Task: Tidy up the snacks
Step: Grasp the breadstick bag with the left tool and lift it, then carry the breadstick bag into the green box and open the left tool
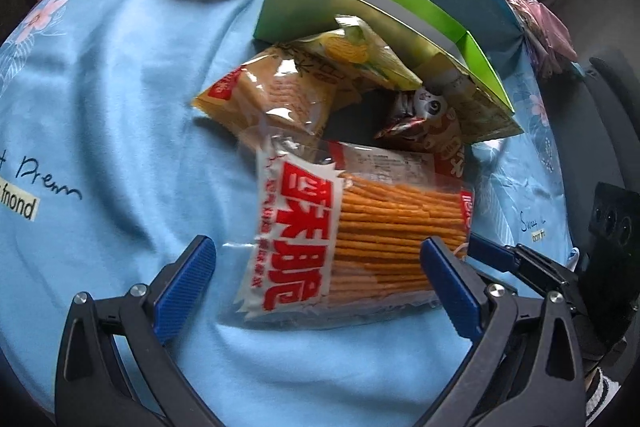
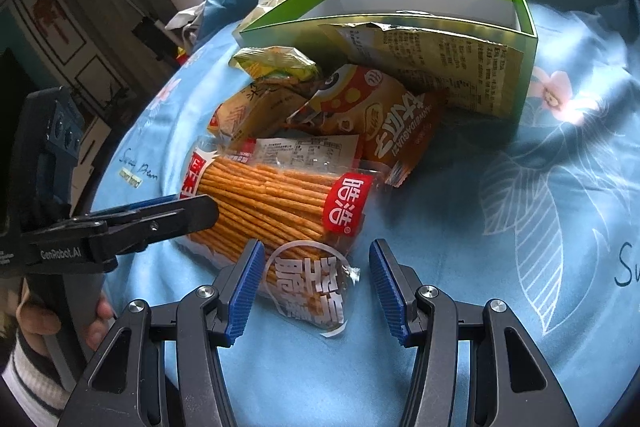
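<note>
Both of your grippers stand with their jaws spread and nothing pinched: the left gripper point(image 1: 318, 281) straddles the long side of the stick-biscuit packet point(image 1: 360, 239), and the right gripper point(image 2: 316, 291) frames that packet's near end seal point(image 2: 316, 287) without its blue pads pressing on it. The packet lies flat on the blue cloth point(image 1: 112, 115), at the front of a loose heap of 4 or so other bags, with the green box point(image 2: 400, 27) standing open just behind the heap and a printed bag point(image 2: 432, 67) already leaning in it. The main risk, as I judge it, is the contents: those thin sticks will snap if you close across the body of the packet, so a pinch on the clear seal looks safer than a squeeze on the middle. The film is slick and crinkly, so a grip on the seal alone may slide out as you lift, dropping the packet back onto the heap. The 2 tools also sit close together over one packet, and the left gripper's finger already reaches across the right wrist view, so closing both could knock them against each other. The orange snack bag point(image 2: 396, 123) overlaps the far end and may drag along.
</note>
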